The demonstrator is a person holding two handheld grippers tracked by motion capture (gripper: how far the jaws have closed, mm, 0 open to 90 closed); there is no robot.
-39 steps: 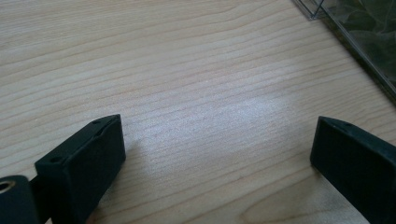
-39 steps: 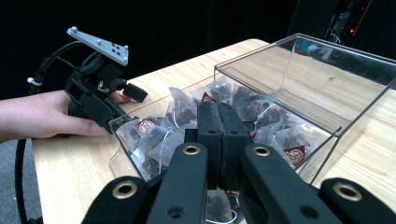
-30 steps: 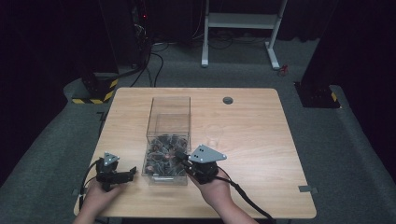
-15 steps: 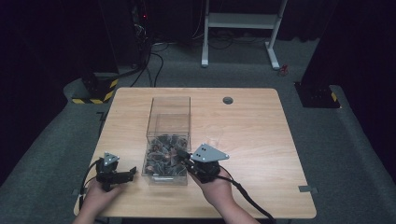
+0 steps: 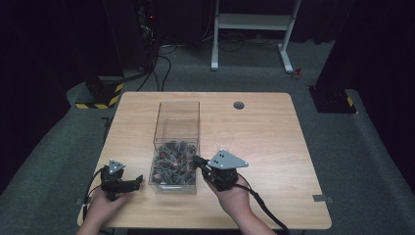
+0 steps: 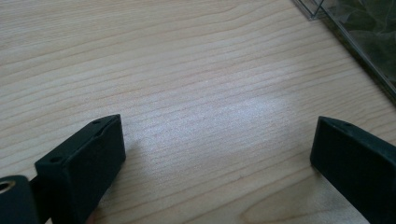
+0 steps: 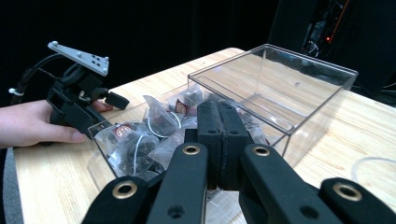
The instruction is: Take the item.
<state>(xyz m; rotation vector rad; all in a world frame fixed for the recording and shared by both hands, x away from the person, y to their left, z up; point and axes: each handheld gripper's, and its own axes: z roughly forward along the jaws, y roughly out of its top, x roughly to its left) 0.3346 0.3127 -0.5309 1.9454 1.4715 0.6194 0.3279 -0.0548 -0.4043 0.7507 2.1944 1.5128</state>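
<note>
Worktop [image 5: 274,147]: pale wood, bare over the whole 3 o'clock half; small dark round grommet [image 5: 239,105] near the 12 o'clock edge.
Clear box [image 5: 177,128]: long, open-topped, lying 12-to-6 just left of centre; far half empty, near half heaped.
Sachets [image 5: 172,164]: small translucent packets with dark contents and strings, piled at the 6 o'clock end of the box.
Right gripper [image 5: 199,162]: at the box's 3 o'clock wall, near end, tip over the rim above the pile; fingers [image 7: 219,140] pressed flat together, nothing visible between them.
Left gripper [image 5: 139,179]: low over bare wood at 9 o'clock of the box, apart from its wall; fingers [image 6: 84,163] spread wide, empty.
Progress: judged early; no sachet outside the box, none gripped; opening over the pile, a pick and a set-down all still to do.
Edges: thin clear rim close under the right tip, hard to see, likely snag on entry.
Open room: wide toward 3 o'clock; left gripper close to the 6 o'clock edge.
</note>
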